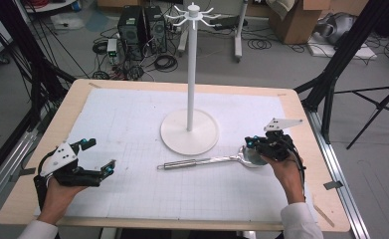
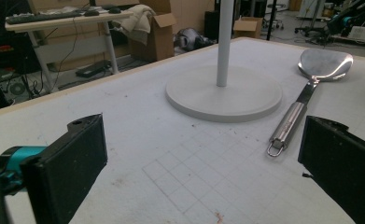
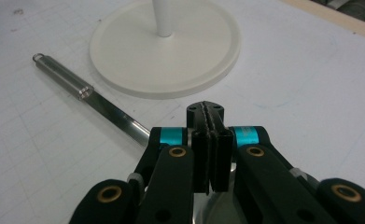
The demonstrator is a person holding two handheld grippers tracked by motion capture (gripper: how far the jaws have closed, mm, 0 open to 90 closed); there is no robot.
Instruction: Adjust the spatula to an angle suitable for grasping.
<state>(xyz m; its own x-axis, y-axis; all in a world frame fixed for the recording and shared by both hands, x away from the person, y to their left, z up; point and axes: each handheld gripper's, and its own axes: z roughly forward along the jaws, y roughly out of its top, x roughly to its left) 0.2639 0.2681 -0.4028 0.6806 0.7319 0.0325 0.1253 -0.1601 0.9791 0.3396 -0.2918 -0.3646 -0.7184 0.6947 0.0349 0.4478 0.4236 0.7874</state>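
Observation:
A steel spatula (image 1: 197, 161) lies on the white gridded mat, handle pointing left, blade (image 1: 248, 155) at the right, just in front of the white stand's round base (image 1: 189, 134). My right gripper (image 1: 252, 143) hovers over the blade; in the right gripper view (image 3: 209, 119) its pads are pressed flat together with nothing visible between them, and the blade's metal shows beneath the jaws. The spatula handle (image 3: 84, 91) runs off to the upper left. My left gripper (image 1: 98, 155) rests at the table's left, jaws wide apart (image 2: 203, 158) and empty, facing the spatula (image 2: 290, 121).
The tall white stand (image 1: 190, 64) with hooks on top rises from the mat's middle; its base (image 2: 224, 95) lies close to the spatula. The wooden table edge (image 1: 311, 149) runs just right of my right hand. Cables, boxes and tripods stand on the floor beyond.

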